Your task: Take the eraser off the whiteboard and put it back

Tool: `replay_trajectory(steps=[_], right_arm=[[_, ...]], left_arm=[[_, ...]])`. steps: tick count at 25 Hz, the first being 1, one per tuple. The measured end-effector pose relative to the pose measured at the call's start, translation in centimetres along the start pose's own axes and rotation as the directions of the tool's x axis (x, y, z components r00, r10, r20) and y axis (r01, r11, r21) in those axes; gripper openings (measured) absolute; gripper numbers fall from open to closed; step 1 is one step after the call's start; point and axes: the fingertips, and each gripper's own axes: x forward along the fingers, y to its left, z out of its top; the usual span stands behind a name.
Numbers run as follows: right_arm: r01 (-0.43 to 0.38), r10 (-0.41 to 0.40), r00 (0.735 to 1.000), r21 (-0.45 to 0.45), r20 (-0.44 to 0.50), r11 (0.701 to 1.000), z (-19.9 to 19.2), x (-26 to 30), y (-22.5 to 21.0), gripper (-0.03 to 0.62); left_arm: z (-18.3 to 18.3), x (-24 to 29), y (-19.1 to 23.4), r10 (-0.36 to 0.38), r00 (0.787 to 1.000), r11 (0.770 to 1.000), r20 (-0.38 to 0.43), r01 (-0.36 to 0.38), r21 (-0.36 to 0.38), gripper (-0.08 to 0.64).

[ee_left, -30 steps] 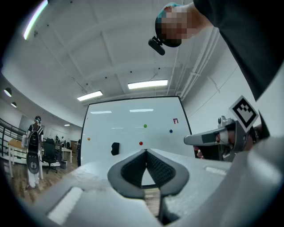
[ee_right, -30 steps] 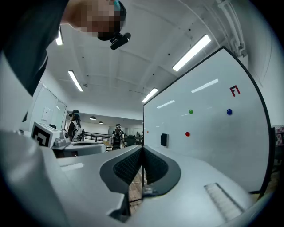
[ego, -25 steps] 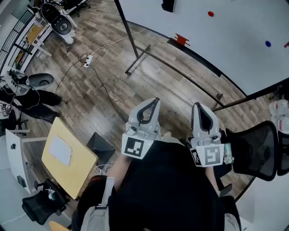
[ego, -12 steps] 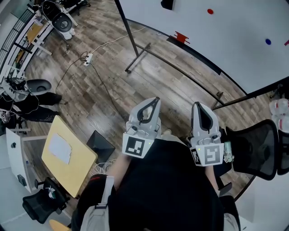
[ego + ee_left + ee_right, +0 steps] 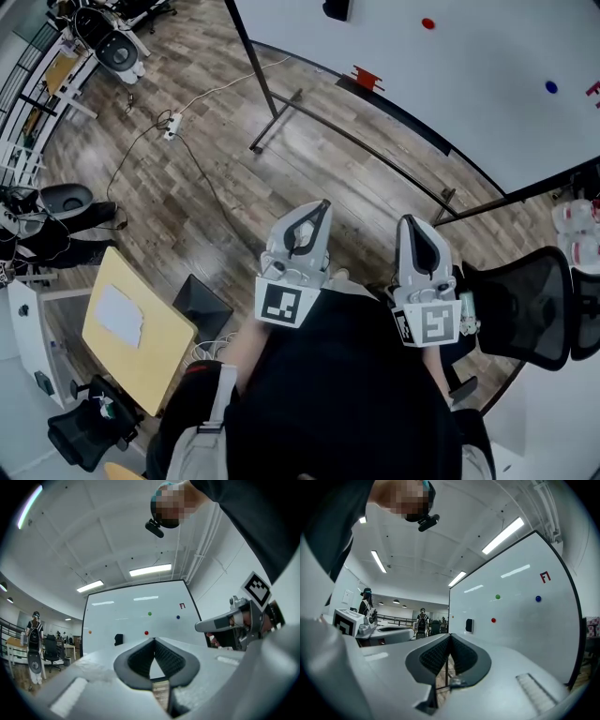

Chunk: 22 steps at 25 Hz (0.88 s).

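The black eraser [image 5: 336,9] sticks to the whiteboard [image 5: 497,56] at the top of the head view, well ahead of both grippers. It shows small and far in the left gripper view [image 5: 118,639] and in the right gripper view [image 5: 469,625]. My left gripper [image 5: 320,207] and right gripper [image 5: 409,223] are held side by side close to the body over the wooden floor. Both are shut with nothing between the pads. Red, green and blue magnets dot the whiteboard [image 5: 140,616].
The board's black stand legs [image 5: 272,117] rest on the floor ahead. A black office chair [image 5: 525,314] stands at the right, and a yellow table [image 5: 131,337] at the lower left. A cable with a power strip [image 5: 171,125] lies on the floor. People stand far left [image 5: 34,634].
Both grippers have stayed where they were, still shut. The head view has drifted slightly, so board and floor sit a little further up and left.
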Motion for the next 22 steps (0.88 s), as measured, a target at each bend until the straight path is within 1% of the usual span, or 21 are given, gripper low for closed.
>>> replay_trajectory(steps=[3,8,15,22], right_arm=[[0.006,-0.005,1.0,0.006,-0.006,1.0,-0.3,0.5,-0.5,0.002],[0.007,-0.008,1.0,0.027,0.014,1.0,-0.4,2.3,-1.2,0.002],[0.006,-0.006,1.0,0.019,-0.001,1.0,-0.5,6.4,-2.6,0.002],[-0.003,0.003,1.0,0.013,-0.031,1.0,-1.5,11.2,-4.0,0.002]], left_arm=[[-0.4,0.7,0.3,-0.002,1.0,1.0,-0.009,0.002,-0.007,0.003],[-1.1,2.2,1.5,-0.003,1.0,1.0,-0.015,0.003,-0.003,0.003],[-2.0,5.7,4.6,0.004,1.0,1.0,-0.014,-0.004,-0.009,0.003],[-3.7,9.5,8.0,0.018,1.0,0.999,-0.009,-0.019,-0.036,0.003]])
